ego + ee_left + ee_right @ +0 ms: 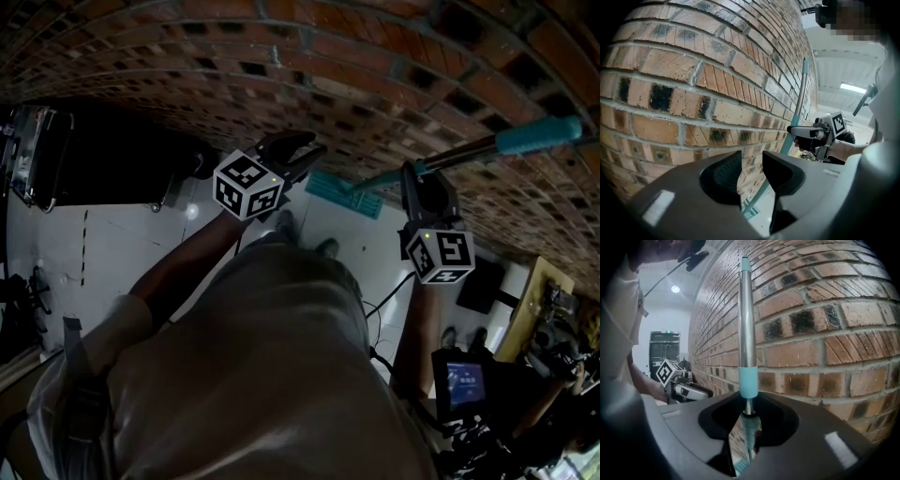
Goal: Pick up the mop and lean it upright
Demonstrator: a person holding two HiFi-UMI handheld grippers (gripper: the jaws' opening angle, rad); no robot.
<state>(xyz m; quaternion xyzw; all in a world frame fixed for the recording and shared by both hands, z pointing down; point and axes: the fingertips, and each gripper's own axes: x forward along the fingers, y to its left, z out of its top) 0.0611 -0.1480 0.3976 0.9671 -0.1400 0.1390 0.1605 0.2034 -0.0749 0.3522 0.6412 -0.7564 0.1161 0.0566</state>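
Left hand-held gripper (751, 161) agape, right (749, 411) clamped

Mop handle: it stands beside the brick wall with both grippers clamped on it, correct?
Not quite. Only the right gripper is clamped on the mop handle; the left gripper view shows the left gripper open, nothing between its jaws. The handle does stand beside the brick wall.

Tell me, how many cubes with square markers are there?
2. One cube sits on the left tool; the other cube on the right tool, which holds the mop handle.
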